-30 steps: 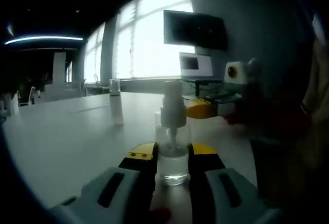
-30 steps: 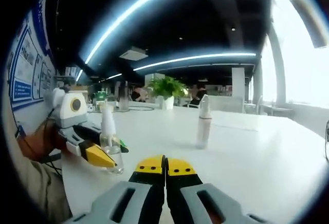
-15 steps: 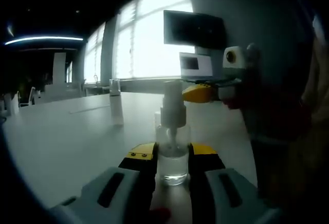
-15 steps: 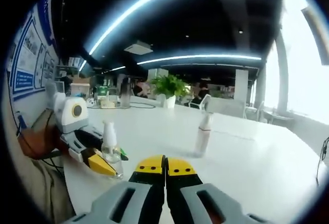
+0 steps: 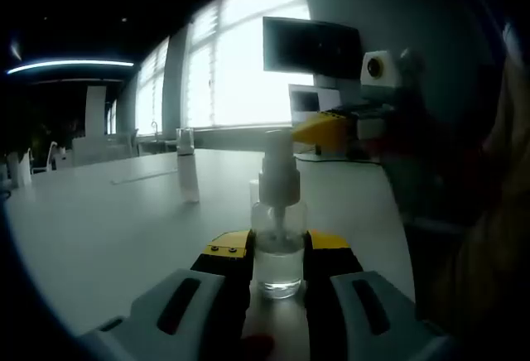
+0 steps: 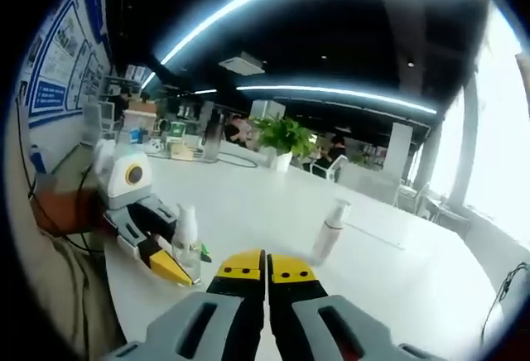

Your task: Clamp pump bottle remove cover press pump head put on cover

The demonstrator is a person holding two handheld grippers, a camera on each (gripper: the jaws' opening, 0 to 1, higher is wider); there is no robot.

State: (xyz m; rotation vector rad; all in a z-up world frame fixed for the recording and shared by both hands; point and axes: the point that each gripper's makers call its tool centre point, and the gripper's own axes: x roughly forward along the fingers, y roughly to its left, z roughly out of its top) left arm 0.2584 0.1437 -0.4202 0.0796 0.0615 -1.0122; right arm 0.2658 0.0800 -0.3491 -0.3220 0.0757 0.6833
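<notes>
My left hand-held gripper (image 5: 277, 249) clamps the clear pump bottle (image 5: 278, 237) low on its body, upright on the worktop (image 5: 108, 228). It looks light, rigid, slippery. My right hand-held gripper (image 6: 266, 268), jaws closed and empty, hovers above the pump head (image 5: 279, 175).

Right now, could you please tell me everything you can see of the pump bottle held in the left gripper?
The pump bottle is a small clear bottle, plastic by the look of it, with a white pump head on top and no cover on it. It stands upright on the white table, clamped at its lower body between the yellow-tipped jaws of the left gripper. The right gripper, jaws shut, hovers just beside and above the pump head, not visibly touching it.
</notes>
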